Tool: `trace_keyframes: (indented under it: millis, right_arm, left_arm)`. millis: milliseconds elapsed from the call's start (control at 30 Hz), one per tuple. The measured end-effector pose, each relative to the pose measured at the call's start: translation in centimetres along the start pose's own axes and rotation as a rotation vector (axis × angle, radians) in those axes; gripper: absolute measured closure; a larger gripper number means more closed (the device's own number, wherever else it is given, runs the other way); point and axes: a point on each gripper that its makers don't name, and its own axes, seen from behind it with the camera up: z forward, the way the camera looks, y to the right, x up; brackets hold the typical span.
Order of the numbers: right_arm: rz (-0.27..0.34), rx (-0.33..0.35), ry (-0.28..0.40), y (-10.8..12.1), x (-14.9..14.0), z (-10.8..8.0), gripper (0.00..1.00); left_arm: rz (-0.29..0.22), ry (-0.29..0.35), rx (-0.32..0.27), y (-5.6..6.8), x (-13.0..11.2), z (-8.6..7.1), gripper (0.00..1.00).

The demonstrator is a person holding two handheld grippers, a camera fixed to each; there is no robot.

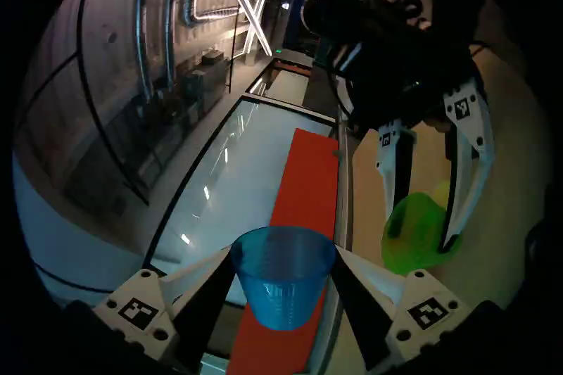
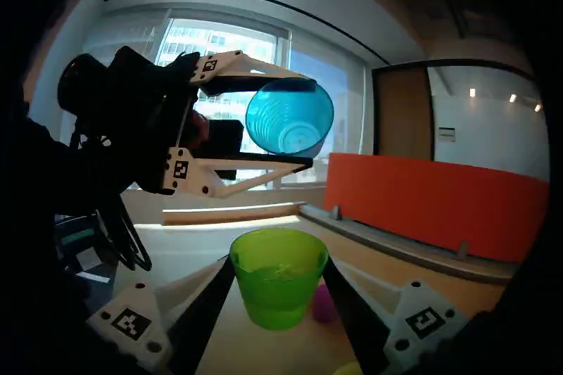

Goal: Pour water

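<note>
No legible text, label or number anywhere

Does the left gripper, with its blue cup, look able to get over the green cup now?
Probably yes. The left gripper holds the blue cup tipped in the air, higher than the green cup, whose mouth is uncovered, with nothing between them.

Orange divider [image 2: 436, 199] along table [image 2: 380, 252] edge, purple object [image 2: 324, 302] on it behind green cup [image 2: 279, 276]

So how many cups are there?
2. The blue cup is held in the left hand-held gripper, raised and tipped; the green cup sits lower, between the fingers of the right hand-held gripper. Others could be hidden.
</note>
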Motion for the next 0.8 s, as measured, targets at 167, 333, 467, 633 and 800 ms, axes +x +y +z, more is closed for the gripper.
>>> trace_keyframes:
  millis: [167, 333, 467, 633, 800]
  right_arm:
    - [0.007, -0.005, 0.012, 0.3, 0.3, -0.2, 0.11]
    - [0.009, -0.01, 0.023, 0.5, 0.6, -0.4, 0.11]
    - [0.008, -0.013, 0.028, 0.7, 0.7, -0.6, 0.11]
    - [0.007, -0.016, 0.035, 0.8, 1.1, -0.8, 0.11]
    - [0.003, -0.019, 0.039, 0.9, 1.4, -1.2, 0.11]
  left_arm:
    - [-0.175, 0.003, -0.001, 0.1, -1.1, 0.1, 0.13]
    - [-0.346, 0.002, -0.005, 0.4, -1.8, 0.0, 0.12]
    - [-0.477, 0.012, -0.014, 0.8, -2.0, 0.1, 0.12]
    - [-0.635, 0.028, -0.024, 1.1, -2.2, 0.4, 0.12]
    - [-0.805, 0.028, -0.024, 1.0, -3.0, 0.6, 0.13]
